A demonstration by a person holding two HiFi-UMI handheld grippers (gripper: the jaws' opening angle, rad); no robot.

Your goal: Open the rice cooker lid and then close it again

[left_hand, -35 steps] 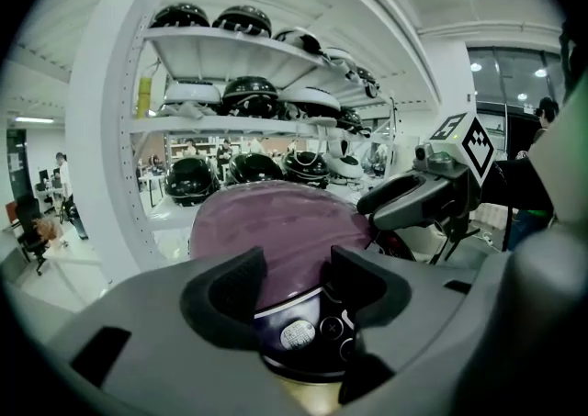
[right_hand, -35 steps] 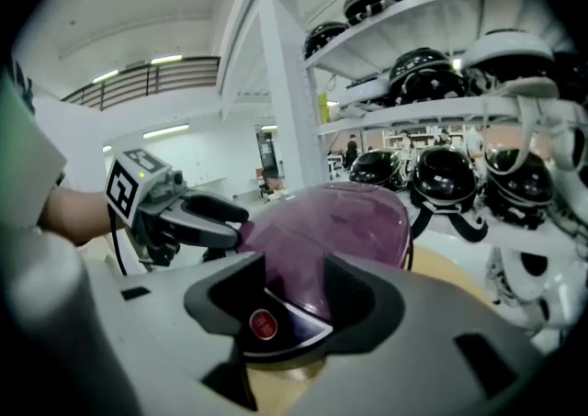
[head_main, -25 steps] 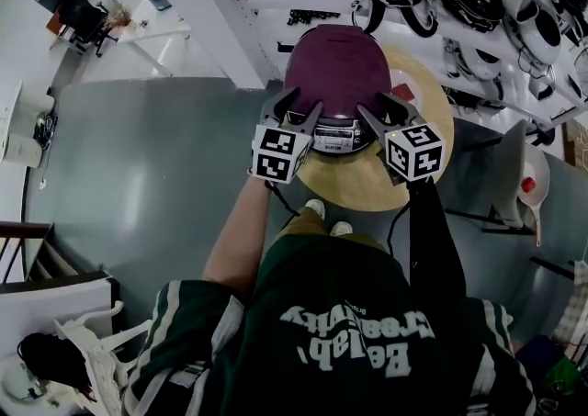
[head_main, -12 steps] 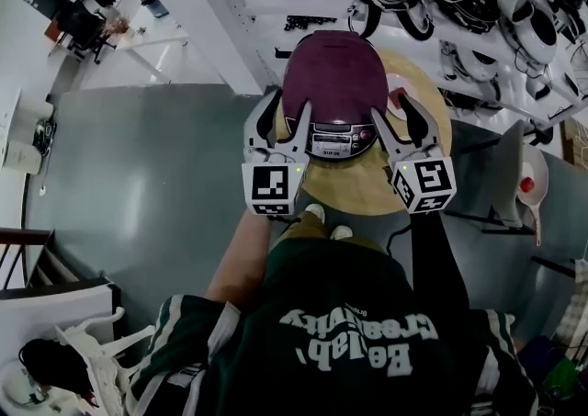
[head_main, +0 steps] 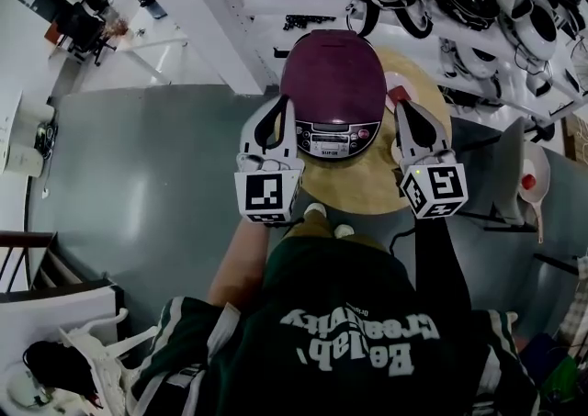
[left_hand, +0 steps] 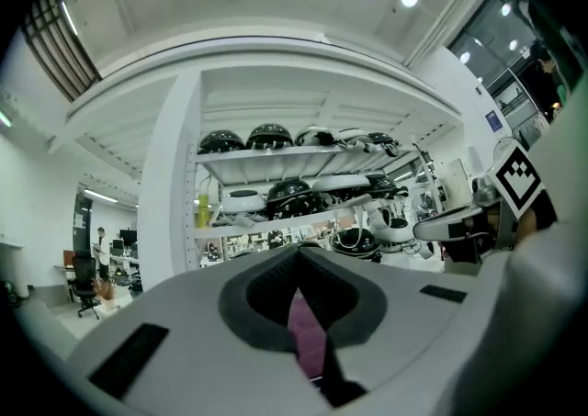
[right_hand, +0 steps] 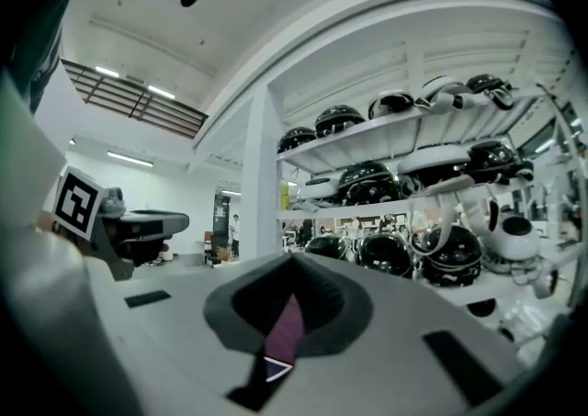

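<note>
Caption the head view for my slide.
Left gripper and right gripper, both shut and empty, flank the closed rice cooker on the round table.

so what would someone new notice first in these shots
The maroon-lidded rice cooker, lid down, sits on a small round wooden table right in front of the person. The left gripper and right gripper flank it, one on each side, jaws shut on nothing. Behind it, white shelving carries rows of black helmets.
</note>
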